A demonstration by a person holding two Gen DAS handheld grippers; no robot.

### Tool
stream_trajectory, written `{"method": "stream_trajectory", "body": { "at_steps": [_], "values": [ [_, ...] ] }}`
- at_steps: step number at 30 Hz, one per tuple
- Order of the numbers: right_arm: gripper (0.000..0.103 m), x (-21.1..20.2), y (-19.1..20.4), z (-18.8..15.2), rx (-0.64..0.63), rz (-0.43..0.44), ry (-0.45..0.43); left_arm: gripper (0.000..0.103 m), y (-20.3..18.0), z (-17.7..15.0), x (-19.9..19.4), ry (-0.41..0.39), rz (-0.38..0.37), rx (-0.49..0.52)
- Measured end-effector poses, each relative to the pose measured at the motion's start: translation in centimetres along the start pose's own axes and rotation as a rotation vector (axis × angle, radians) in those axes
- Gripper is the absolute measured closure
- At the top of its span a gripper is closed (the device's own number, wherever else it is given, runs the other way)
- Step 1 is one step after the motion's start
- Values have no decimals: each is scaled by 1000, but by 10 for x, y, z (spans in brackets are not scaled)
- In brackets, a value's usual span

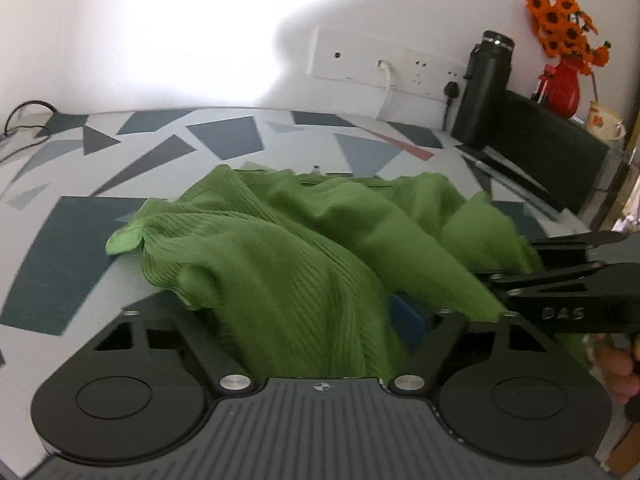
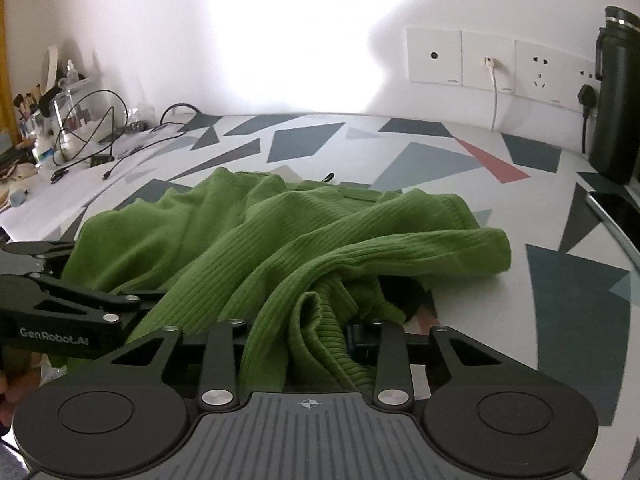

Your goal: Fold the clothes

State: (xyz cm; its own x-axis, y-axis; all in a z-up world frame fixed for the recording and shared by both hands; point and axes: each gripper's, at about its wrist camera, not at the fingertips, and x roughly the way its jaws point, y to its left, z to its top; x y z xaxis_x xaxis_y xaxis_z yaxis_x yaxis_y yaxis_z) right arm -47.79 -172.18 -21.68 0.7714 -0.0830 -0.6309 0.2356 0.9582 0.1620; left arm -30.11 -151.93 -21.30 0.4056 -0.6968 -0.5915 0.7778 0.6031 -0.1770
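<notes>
A green ribbed garment (image 1: 280,248) lies bunched on the table with the geometric pattern (image 1: 224,136). In the left wrist view its cloth rises into my left gripper (image 1: 320,320), which is shut on it. Only one blue pad (image 1: 408,320) shows; the other finger is hidden under cloth. My right gripper (image 1: 504,280) reaches in from the right edge, close beside it. In the right wrist view the garment (image 2: 280,240) is gathered into folds and my right gripper (image 2: 304,332) is shut on a thick bunch. My left gripper (image 2: 136,304) touches the cloth's left side.
A black flask (image 1: 486,88) and a black box (image 1: 552,148) stand at the back right, with a red vase of orange flowers (image 1: 562,88) behind. Wall sockets (image 2: 496,64) hold plugged cables. Loose cables and cosmetics (image 2: 80,136) crowd the far left. A dark flat device (image 2: 616,208) lies right.
</notes>
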Motion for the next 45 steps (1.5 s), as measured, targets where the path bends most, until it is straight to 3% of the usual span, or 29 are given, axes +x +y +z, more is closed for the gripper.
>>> {"method": "stream_trajectory", "body": {
  "at_steps": [1,8,11,15,17,20,45],
  "values": [
    [74,0,1,0,0,2,0,44,-1,0,0,1,-17,-5],
    [76,-2,6,-7,-47,48,-20,51,28,4,-8,27,-98,-54],
    [75,0,8,-5,-46,63,-22,52,32,2,-11,18,-75,-57],
    [76,3,18,-6,-72,74,-35,49,-5,-8,-9,-18,48,121],
    [76,2,20,-8,-61,72,-45,51,-12,-9,-10,-27,70,117],
    [76,2,19,-11,-37,75,-61,51,-1,-12,-12,-42,32,28],
    [76,0,20,-15,-38,66,-87,49,-5,-12,-9,-47,58,56]
  ]
}}
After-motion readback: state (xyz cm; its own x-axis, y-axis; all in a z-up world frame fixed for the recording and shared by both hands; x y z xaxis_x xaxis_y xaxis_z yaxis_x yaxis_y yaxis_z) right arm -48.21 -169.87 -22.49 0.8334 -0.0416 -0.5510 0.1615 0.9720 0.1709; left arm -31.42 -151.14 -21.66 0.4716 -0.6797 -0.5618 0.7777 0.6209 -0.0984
